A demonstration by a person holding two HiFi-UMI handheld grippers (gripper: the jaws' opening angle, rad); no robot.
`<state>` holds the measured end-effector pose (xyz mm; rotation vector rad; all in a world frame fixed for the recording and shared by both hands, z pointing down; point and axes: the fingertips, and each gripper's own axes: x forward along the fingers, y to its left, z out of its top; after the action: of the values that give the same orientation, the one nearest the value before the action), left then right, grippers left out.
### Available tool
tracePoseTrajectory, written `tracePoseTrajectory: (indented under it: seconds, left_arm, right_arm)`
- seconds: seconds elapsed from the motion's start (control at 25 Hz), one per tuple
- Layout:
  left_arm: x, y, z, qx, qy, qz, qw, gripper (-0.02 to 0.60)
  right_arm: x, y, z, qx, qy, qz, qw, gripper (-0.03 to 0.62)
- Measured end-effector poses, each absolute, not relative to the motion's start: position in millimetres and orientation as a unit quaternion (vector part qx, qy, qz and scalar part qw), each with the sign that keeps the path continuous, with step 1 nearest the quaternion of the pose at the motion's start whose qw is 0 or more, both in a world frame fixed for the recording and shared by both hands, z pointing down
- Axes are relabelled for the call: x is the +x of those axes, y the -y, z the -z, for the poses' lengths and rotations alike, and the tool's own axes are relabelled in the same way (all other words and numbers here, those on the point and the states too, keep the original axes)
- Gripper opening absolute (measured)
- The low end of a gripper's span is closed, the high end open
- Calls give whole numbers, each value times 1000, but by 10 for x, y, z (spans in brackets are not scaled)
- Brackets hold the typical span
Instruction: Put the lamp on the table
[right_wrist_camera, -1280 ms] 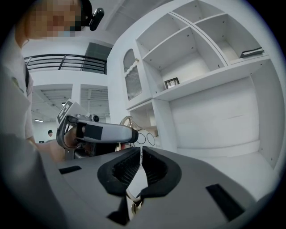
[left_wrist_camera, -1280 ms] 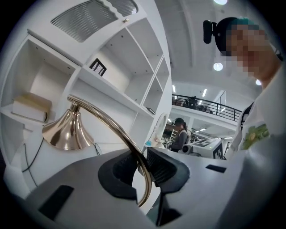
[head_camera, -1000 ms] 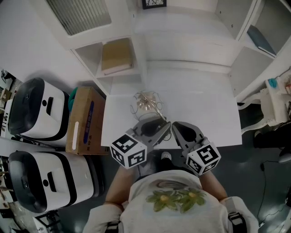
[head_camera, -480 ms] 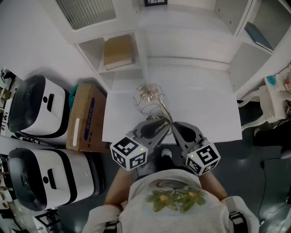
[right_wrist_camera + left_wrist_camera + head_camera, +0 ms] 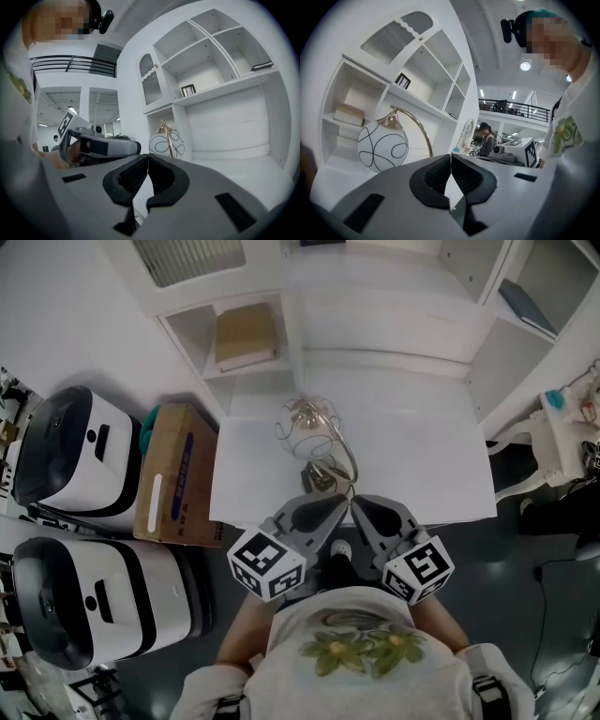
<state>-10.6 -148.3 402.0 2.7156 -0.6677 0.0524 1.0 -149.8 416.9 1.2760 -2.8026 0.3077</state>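
The lamp stands upright on the white table (image 5: pixel 422 456): a white globe with black loops (image 5: pixel 307 425), a gold arched stem and a round base (image 5: pixel 319 474) near the front edge. My left gripper (image 5: pixel 336 504) and right gripper (image 5: pixel 362 506) hover side by side just short of the base, both shut with nothing in them and apart from the lamp. In the left gripper view the globe (image 5: pixel 383 145) sits beyond the closed left gripper (image 5: pixel 451 157). The right gripper view shows the lamp (image 5: pixel 168 143) past the closed right gripper (image 5: pixel 148 157), with the left gripper at its left.
A white shelf unit backs the table, with a tan book (image 5: pixel 244 334) in a cubby. A cardboard box (image 5: pixel 173 486) stands at the table's left side, beside two white-and-black machines (image 5: pixel 66 460). The table's front edge (image 5: pixel 431 517) lies right under the grippers.
Both grippers have drawn back toward the person, off the lamp. The lamp's base, hidden under them before, now shows standing on the table.
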Motion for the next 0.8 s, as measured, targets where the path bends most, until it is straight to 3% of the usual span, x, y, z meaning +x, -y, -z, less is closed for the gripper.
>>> tracePoseTrajectory:
  seconds: [0.8]
  left_arm:
    - [-225,733,-4127,952,242,-18,188,28]
  right_arm:
    - [-157,775,-4169,410,908,-88,28,29]
